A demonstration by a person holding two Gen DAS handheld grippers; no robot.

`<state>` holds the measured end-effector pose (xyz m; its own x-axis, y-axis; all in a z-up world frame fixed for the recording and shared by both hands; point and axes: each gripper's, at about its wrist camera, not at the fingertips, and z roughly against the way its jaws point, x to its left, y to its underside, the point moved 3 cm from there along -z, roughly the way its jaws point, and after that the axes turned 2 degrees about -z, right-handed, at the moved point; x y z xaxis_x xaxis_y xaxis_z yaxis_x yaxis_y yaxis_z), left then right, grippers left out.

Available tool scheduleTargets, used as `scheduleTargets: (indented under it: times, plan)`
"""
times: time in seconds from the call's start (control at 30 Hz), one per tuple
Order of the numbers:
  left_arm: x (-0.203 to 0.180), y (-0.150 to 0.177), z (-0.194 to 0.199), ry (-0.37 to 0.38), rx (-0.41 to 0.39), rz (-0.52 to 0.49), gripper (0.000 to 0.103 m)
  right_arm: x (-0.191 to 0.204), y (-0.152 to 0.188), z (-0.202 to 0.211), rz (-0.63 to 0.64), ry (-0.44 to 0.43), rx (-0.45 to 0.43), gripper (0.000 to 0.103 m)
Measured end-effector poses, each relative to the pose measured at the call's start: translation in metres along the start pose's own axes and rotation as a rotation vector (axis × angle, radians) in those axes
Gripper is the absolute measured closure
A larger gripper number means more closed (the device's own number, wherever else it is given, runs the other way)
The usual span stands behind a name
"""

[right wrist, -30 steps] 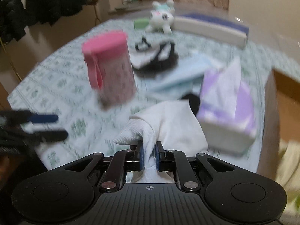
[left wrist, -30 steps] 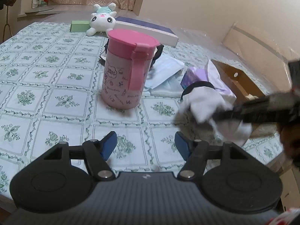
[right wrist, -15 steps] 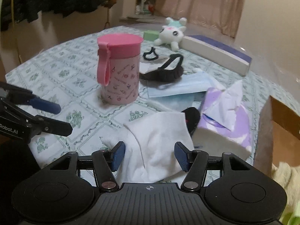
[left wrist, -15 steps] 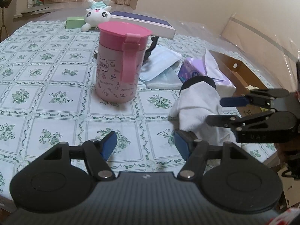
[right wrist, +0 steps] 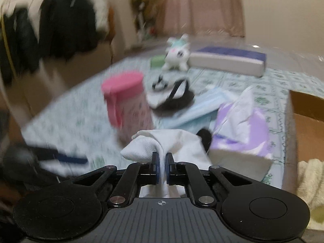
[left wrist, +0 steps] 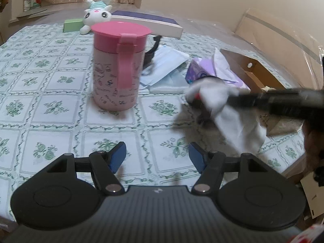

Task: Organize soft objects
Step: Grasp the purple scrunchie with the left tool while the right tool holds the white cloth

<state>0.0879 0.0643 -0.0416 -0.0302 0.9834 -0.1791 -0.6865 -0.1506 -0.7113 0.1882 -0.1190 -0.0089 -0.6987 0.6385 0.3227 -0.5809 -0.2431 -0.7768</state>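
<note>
White cloth (right wrist: 172,143) pinched by right gripper (right wrist: 161,169) fingers, left gripper (left wrist: 157,155) wide apart, tissue pack (right wrist: 241,133) beside.

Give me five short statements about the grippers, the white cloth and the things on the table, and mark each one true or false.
1. The right gripper is shut on the white cloth. True.
2. The left gripper holds the pink cup. False: its fingers are spread apart with nothing between them, and the cup stands on the table beyond them.
3. The pink cup has its lid on. True.
4. The toy rabbit lies inside the cardboard box. False: it lies at the far end of the table, beside a green box.
5. The tissue pack is purple. True.
</note>
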Motion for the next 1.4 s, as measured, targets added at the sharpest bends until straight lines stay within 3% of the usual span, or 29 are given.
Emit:
scheduleTargets:
  times: [0.27, 0.4, 0.6, 0.8, 0.9, 1.03, 1.17, 1.4]
  plan:
    - [-0.024, -0.006, -0.006, 0.059, -0.017, -0.049, 0.036, -0.02, -0.028, 0.04, -0.138, -0.046, -0.116, 0.097]
    - [-0.033, -0.008, -0.009, 0.077, -0.02, -0.077, 0.035, -0.023, -0.027, 0.049, -0.15, -0.043, -0.114, 0.097]
    - [-0.045, -0.008, -0.021, 0.13, -0.018, -0.152, 0.035, -0.053, 0.01, 0.041, -0.33, -0.03, -0.026, 0.097]
    - [-0.064, -0.005, -0.043, 0.211, 0.018, -0.229, 0.036, -0.088, 0.048, 0.036, -0.497, 0.114, 0.058, 0.097]
    - [-0.074, -0.005, -0.053, 0.249, 0.032, -0.266, 0.036, -0.099, 0.054, 0.042, -0.529, 0.155, 0.038, 0.097]
    - [-0.088, -0.006, -0.065, 0.31, 0.039, -0.31, 0.036, -0.096, 0.057, 0.047, -0.452, 0.21, 0.044, 0.097]
    - [-0.102, -0.013, -0.075, 0.364, 0.036, -0.354, 0.036, -0.097, 0.07, 0.05, -0.455, 0.237, 0.047, 0.097]
    - [-0.125, -0.025, -0.098, 0.471, 0.066, -0.435, 0.044, -0.11, 0.082, 0.054, -0.545, 0.212, 0.022, 0.097]
